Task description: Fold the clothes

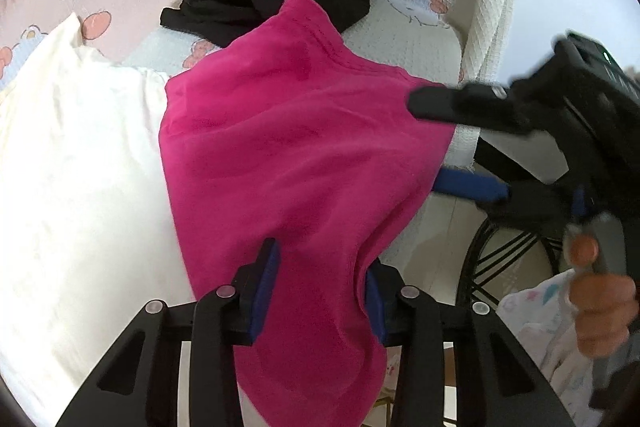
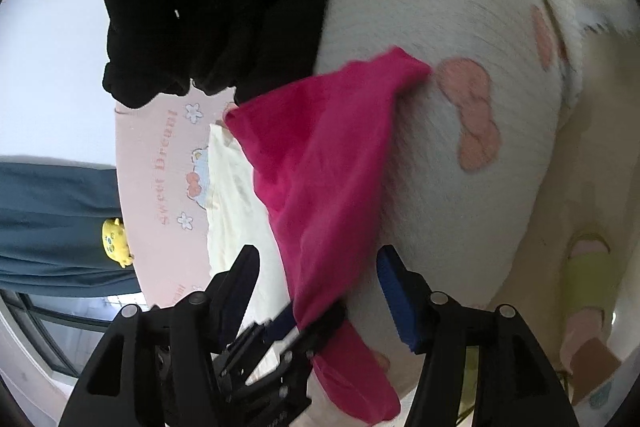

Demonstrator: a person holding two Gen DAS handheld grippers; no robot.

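both grippers work the pink garment (image 1: 280, 155): left gripper (image 1: 320, 291) jaws narrowed onto its hem, right gripper (image 2: 320, 291) jaws apart, unclamped; regrip before folding flat.

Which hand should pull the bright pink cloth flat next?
Probably the left. The left gripper has the bright pink cloth bunched between its blue pads. The right gripper stands open, its fingers wide of the cloth, so it would have to re-grip first.
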